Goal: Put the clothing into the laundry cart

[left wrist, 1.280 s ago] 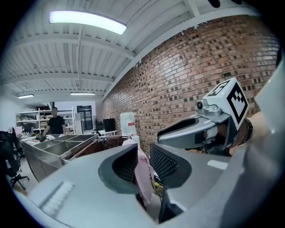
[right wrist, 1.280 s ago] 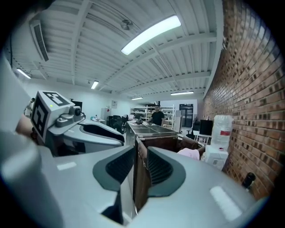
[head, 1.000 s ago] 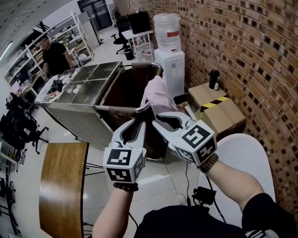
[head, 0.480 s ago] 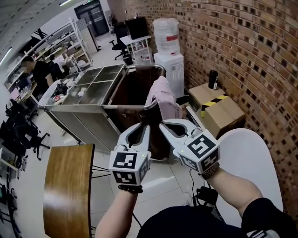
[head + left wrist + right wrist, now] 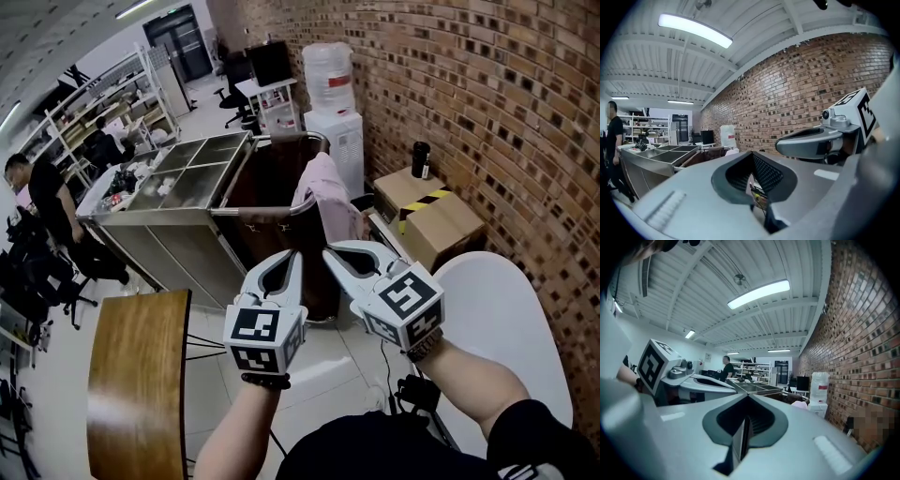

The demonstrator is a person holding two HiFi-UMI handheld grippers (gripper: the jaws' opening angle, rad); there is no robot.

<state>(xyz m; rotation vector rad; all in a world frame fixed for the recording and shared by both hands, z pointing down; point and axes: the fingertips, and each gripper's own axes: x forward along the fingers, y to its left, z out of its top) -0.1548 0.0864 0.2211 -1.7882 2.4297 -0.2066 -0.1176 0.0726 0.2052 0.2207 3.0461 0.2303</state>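
Note:
A pink garment (image 5: 323, 192) hangs over the near right rim of the dark brown laundry cart (image 5: 267, 178), part inside and part outside. Both grippers hover side by side above the floor, just short of the cart. My left gripper (image 5: 292, 254) is shut with nothing in it, its tips meeting in the left gripper view (image 5: 752, 153). My right gripper (image 5: 328, 253) is shut and empty as well, seen with tips together in the right gripper view (image 5: 749, 397). The garment shows small and far ahead (image 5: 799, 404).
A steel sink table (image 5: 173, 178) adjoins the cart's left side. A water dispenser (image 5: 333, 103) and cardboard box (image 5: 427, 220) stand along the brick wall. White round table (image 5: 502, 319) at right, wooden table (image 5: 136, 375) at left. A person (image 5: 42, 192) stands far left.
The right gripper's jaws closed and it drew back from the pink garment, which stays draped on the cart's rim. The left gripper also pulled back a little. The person at left moved.

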